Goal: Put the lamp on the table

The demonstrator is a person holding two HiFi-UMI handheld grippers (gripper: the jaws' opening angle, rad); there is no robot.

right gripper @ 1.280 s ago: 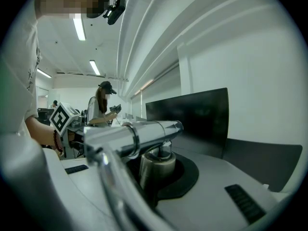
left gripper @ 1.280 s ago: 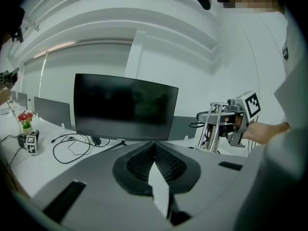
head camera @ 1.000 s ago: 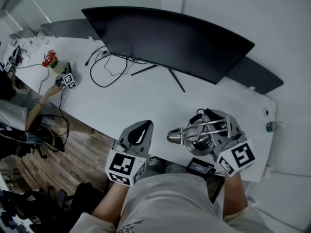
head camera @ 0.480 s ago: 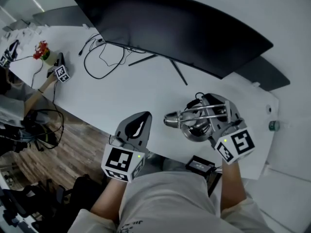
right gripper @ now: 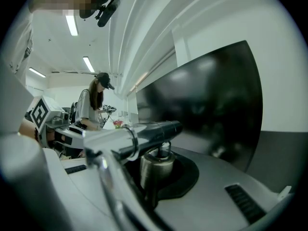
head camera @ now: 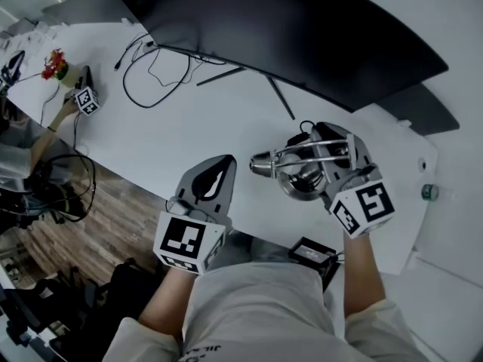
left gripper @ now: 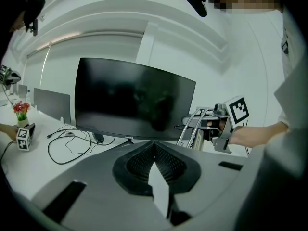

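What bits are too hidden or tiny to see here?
Silver metal desk lamp: part of its base hidden behind the right gripper, head view.
Wide black curved monitor: top cut off by the head view's edge.
Small red flowers: too tiny for detail, head view.

You wear pale short-sleeved shirt (head camera: 256, 308). Left hand-held gripper (head camera: 219, 173), right hand-held gripper (head camera: 336, 145): grey shells, white cubes (head camera: 185, 240), black square markers.
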